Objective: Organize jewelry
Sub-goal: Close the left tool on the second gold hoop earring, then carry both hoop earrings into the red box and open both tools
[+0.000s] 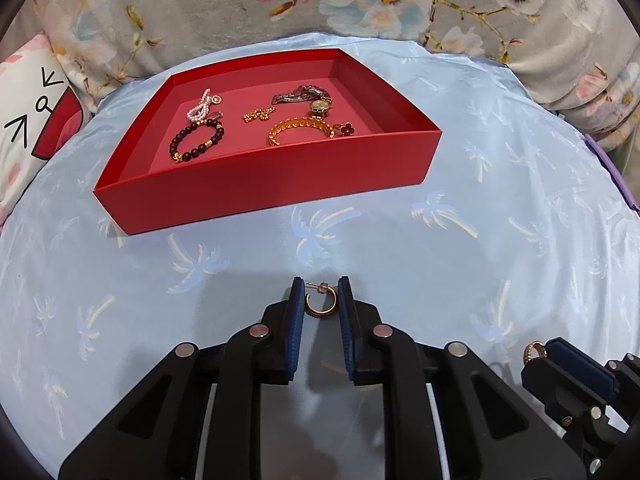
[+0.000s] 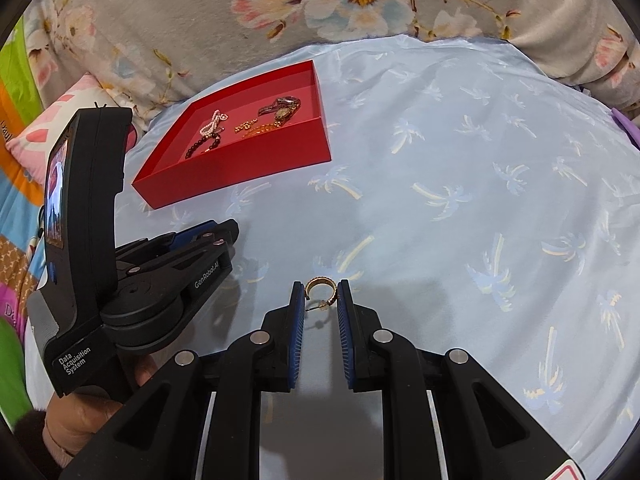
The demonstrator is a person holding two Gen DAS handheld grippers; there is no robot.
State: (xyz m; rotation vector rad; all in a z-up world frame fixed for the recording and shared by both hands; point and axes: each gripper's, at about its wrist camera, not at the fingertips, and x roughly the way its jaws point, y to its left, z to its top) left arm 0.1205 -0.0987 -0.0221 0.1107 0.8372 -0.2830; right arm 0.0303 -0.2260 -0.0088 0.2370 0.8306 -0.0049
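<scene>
A gold hoop earring (image 1: 321, 305) sits between the blue pads of my left gripper (image 1: 321, 296), which is shut on it just above or on the blue cloth; I cannot tell which. My right gripper (image 2: 320, 292) is shut on a second gold hoop earring (image 2: 320, 285), held slightly off the cloth with its shadow beneath. In the left wrist view that right gripper (image 1: 538, 354) shows at the lower right with its earring (image 1: 534, 350). The left gripper (image 2: 224, 232) appears at the left of the right wrist view. A red tray (image 1: 260, 184) (image 2: 240, 168) lies ahead.
Inside the tray lie a pearl bracelet (image 1: 202, 106), a dark bead bracelet (image 1: 196, 140), a gold chain bracelet (image 1: 300, 130), watches (image 1: 304, 94) and small gold pieces. A light blue palm-print cloth (image 1: 480, 220) covers the surface. Floral bedding (image 1: 360, 0) rises behind. A hand (image 2: 80, 412) grips the left tool.
</scene>
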